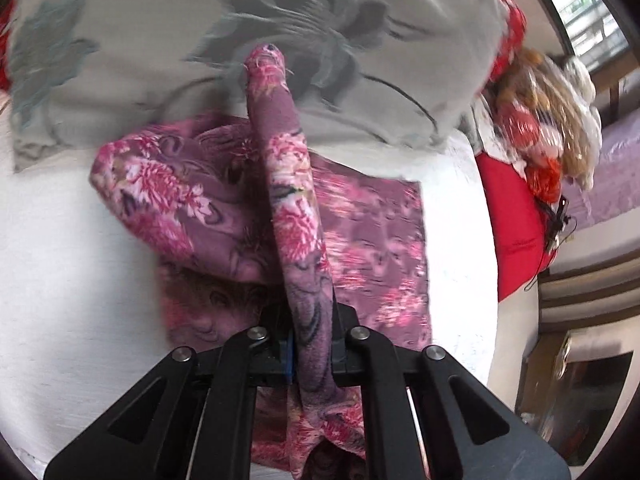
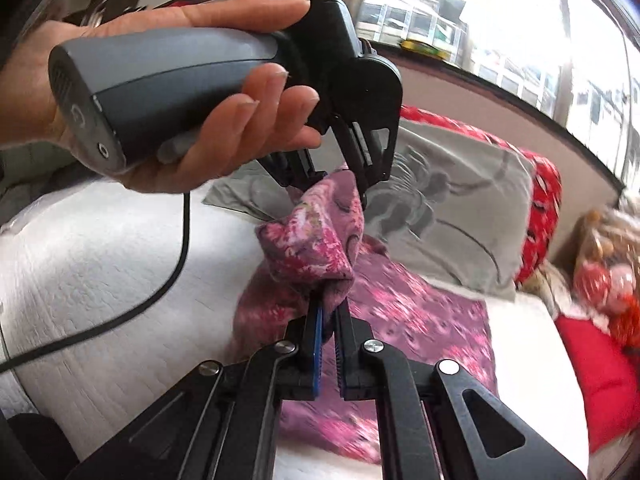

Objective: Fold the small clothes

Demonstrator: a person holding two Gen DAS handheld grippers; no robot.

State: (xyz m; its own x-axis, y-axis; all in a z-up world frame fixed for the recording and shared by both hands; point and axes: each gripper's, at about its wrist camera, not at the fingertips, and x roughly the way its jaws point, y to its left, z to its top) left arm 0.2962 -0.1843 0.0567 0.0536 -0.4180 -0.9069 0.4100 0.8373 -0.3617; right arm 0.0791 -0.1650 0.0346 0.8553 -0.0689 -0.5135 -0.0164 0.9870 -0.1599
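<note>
A small purple garment with pink flowers (image 1: 372, 236) lies partly spread on a white quilted bed (image 1: 60, 260). My left gripper (image 1: 312, 344) is shut on a raised fold of it, which stands up between the fingers. My right gripper (image 2: 330, 320) is shut on another edge of the same garment (image 2: 400, 304), lifted off the bed. In the right wrist view the left gripper (image 2: 340, 188), held in a hand (image 2: 224, 140), pinches the cloth just above and beyond my right one. The lifted cloth bunches between the two grippers.
A grey pillow with a dark flower print (image 1: 280, 40) (image 2: 452, 216) lies just behind the garment. Red patterned bedding (image 2: 540, 208), a red cushion (image 1: 516, 220) and a pile of clothes (image 1: 552, 128) sit to the right. A black cable (image 2: 160, 280) trails over the bed. Windows lie behind.
</note>
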